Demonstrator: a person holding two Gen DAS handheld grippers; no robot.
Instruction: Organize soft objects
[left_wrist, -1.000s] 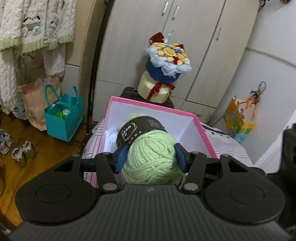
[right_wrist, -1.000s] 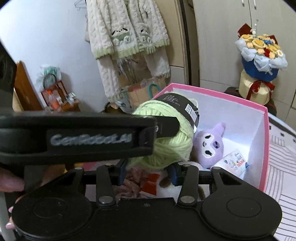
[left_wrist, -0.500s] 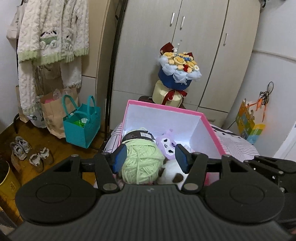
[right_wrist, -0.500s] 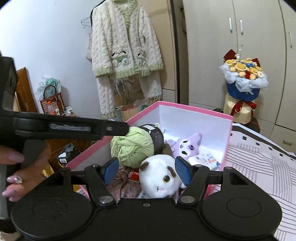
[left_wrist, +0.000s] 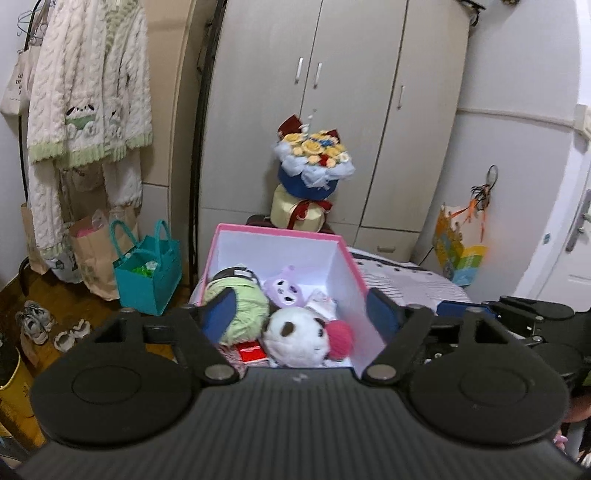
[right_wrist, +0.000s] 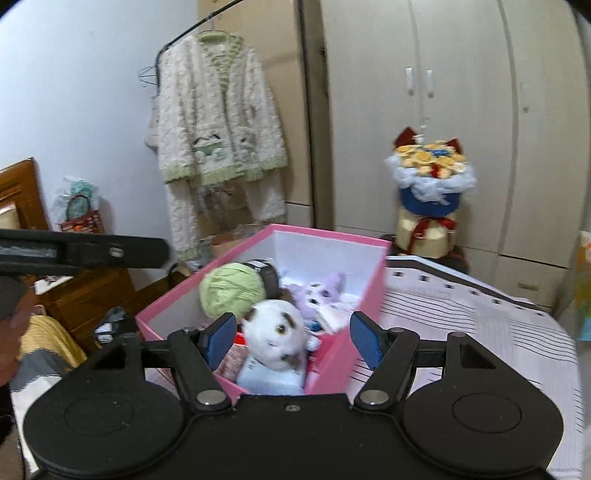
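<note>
left gripper (left_wrist: 301, 314) has just been opening, jaws wide and empty; right gripper (right_wrist: 293, 341) partly open, empty. green yarn ball (left_wrist: 240, 306) lies at ten o'clock in the pink box (left_wrist: 360, 291).

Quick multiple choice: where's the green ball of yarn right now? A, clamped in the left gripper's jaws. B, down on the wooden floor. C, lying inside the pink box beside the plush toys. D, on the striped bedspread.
C: the green ball of yarn lies inside the pink box, next to the purple plush and the white plush.
</note>
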